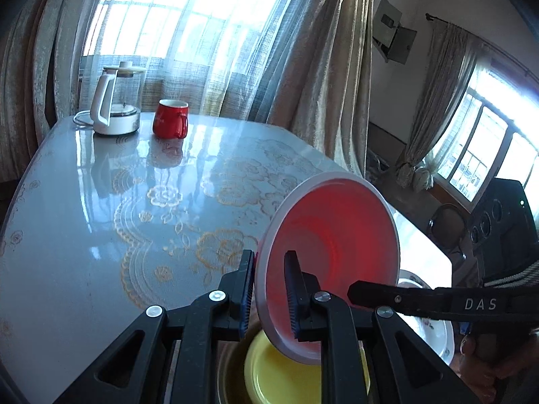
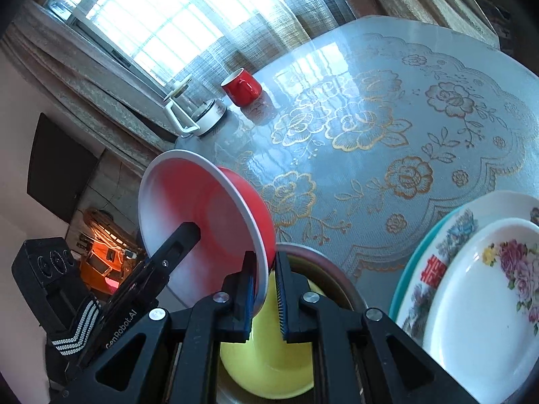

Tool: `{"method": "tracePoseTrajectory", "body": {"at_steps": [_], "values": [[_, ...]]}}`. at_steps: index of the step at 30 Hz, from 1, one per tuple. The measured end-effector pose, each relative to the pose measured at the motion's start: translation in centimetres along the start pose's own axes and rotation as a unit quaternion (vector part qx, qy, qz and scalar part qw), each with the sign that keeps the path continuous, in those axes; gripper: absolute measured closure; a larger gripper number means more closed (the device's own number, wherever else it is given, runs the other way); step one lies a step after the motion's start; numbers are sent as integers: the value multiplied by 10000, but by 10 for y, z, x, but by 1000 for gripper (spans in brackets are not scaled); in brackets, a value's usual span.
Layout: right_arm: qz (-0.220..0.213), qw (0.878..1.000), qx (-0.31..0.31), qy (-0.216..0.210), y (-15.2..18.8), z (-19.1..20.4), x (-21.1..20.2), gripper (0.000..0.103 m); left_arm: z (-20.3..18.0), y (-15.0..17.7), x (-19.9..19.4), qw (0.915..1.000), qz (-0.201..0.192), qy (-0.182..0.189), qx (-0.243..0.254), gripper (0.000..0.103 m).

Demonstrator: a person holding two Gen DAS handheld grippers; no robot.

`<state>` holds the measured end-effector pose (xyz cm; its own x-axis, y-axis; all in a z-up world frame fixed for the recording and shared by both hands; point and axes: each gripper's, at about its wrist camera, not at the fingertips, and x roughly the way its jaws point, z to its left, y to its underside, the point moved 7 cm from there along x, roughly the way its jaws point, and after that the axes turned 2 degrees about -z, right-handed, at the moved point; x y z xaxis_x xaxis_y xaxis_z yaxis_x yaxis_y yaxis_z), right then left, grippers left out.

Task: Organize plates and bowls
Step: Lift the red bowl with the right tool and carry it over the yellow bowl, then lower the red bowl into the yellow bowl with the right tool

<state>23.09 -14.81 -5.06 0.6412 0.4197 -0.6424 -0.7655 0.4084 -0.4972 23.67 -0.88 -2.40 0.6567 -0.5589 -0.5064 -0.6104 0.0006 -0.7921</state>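
We see both grippers clamped on the same red bowl [image 1: 331, 232], which hangs tilted on edge above the worktop [image 1: 101, 202]. The left gripper [image 1: 269, 298] has its jaws narrowed onto the bowl's white rim, one pad outside the wall and one inside the red hollow. The right gripper [image 2: 264, 294] pinches another part of that rim the same way, its jaws nearly together with the rim between the blue pads. In the left wrist view, the right gripper's black finger reaches in from the side and ends at the bowl's lower edge; in the right wrist view, the left gripper's finger lies against the bowl's pale inside.

Taking the red bowl as our landmark: just below it sits a yellow bowl [image 2: 269, 363], nested inside a wider grey-rimmed bowl [image 2: 333, 269] that rests on the worktop. We cannot tell whether the red bowl touches the yellow one. Beside the red bowl, on the right gripper's outer side, lies a stack of flowered plates [image 2: 478, 303], the top one white with pink roses, over a larger one with a teal rim. Well beyond the red bowl, at the far edge of the worktop near the window curtains [image 1: 303, 67], stand a red mug [image 1: 170, 118] and, next to it, a white kettle [image 1: 113, 104] with a glass body.

The worktop has a glossy grey cover patterned with gold flowers.
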Motion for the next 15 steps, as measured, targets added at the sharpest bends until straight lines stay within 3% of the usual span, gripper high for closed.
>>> {"method": "tracePoseTrajectory", "body": {"at_steps": [8, 15], "values": [[259, 9993, 111, -231, 24, -5, -4, 92, -5, 32, -12, 9985, 369, -399, 58, 85], [381, 9988, 236, -186, 38, -19, -13, 89, -15, 54, -12, 9948, 718, -674, 246, 85]]}}
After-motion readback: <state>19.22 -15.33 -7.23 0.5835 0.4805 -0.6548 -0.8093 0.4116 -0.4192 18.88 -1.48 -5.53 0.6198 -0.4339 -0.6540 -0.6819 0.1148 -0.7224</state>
